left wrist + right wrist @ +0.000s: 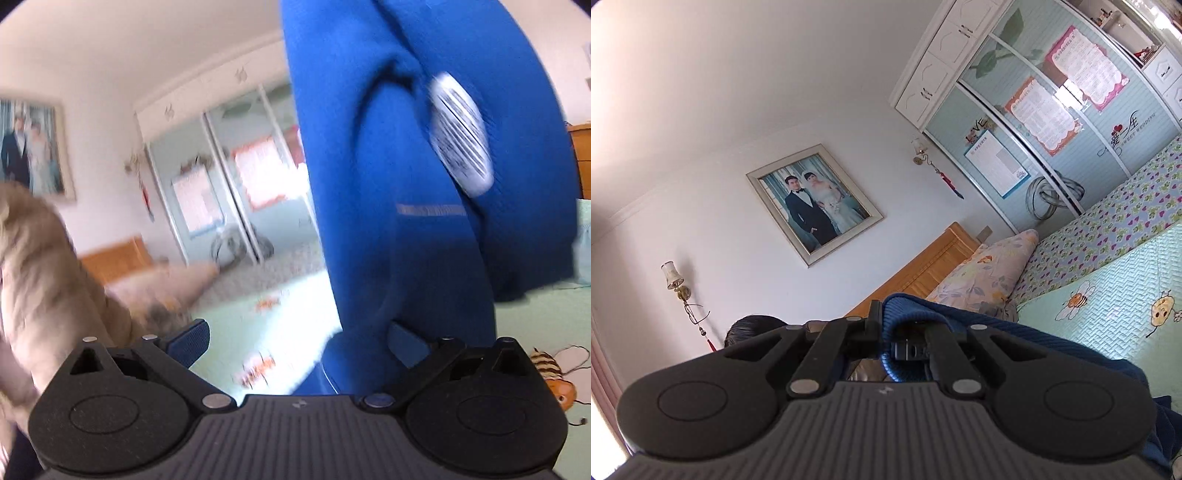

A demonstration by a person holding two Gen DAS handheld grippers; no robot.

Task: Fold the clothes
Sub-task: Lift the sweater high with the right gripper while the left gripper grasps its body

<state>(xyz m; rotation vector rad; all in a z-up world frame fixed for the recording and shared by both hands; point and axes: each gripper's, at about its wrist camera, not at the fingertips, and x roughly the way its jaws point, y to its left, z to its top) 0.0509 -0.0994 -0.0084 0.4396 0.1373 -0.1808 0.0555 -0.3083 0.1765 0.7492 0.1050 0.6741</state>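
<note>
Right tool (886, 332) tilts upward, clamped on blue garment (916, 314) (left tool (295, 336) spread apart).

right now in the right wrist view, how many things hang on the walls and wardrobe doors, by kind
framed photo: 1
wall lamps: 2
pink-bordered posters on the wardrobe doors: 2
blue-bordered sheet: 1
total: 6
The red tassel ornaments under the lamps are not counted.
</note>
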